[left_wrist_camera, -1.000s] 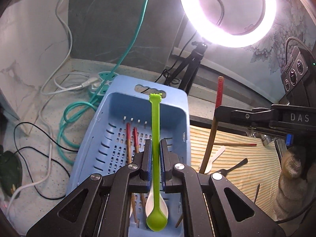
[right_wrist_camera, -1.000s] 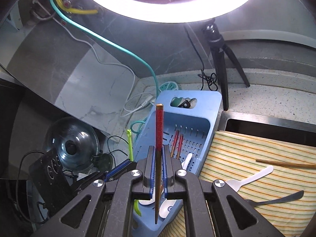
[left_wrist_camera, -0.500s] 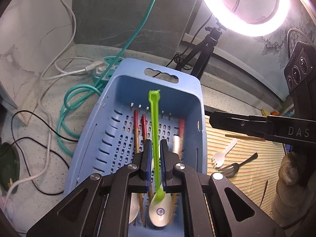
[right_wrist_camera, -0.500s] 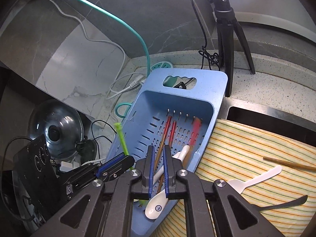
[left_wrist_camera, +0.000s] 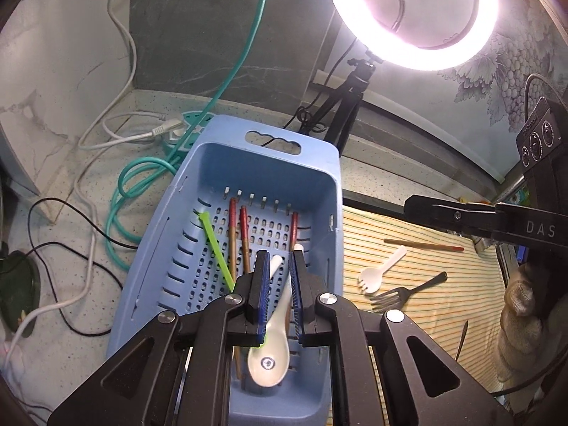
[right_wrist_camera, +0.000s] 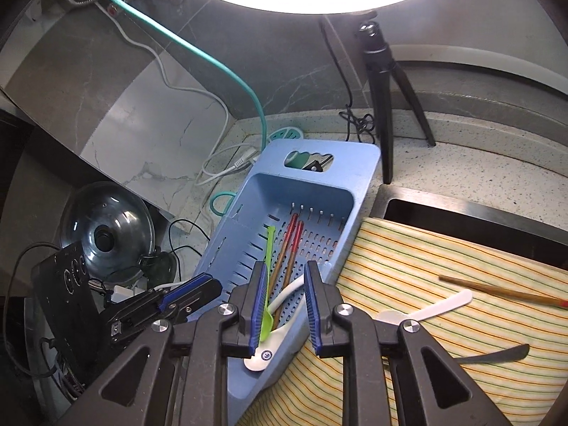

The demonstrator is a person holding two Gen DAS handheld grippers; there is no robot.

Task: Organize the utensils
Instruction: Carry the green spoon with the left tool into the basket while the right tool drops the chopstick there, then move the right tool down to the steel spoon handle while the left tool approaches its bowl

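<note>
Utensils, green spoon (left_wrist_camera: 216, 245) and chopsticks (left_wrist_camera: 237, 234), lie released in the blue basket (left_wrist_camera: 269, 163); both tongs, left (left_wrist_camera: 277, 293) and right (right_wrist_camera: 284, 305), spread and empty, next fetch the fork (left_wrist_camera: 404, 289) at three o'clock.

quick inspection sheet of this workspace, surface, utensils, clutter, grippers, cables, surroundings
surface: speckled counter; striped cloth beside the basket.
job's things: blue basket holds a green spoon, red-tipped chopsticks and a white ceramic spoon. On the cloth: one chopstick, white spork, dark fork.
clutter: glass pot lid left of the basket.
grippers: left gripper and right gripper both open above the basket, nothing held; right's jaws have just been opening.
cables: teal cable, white cable, black cable on the counter.
surroundings: ring light on a tripod, marble wall.
</note>
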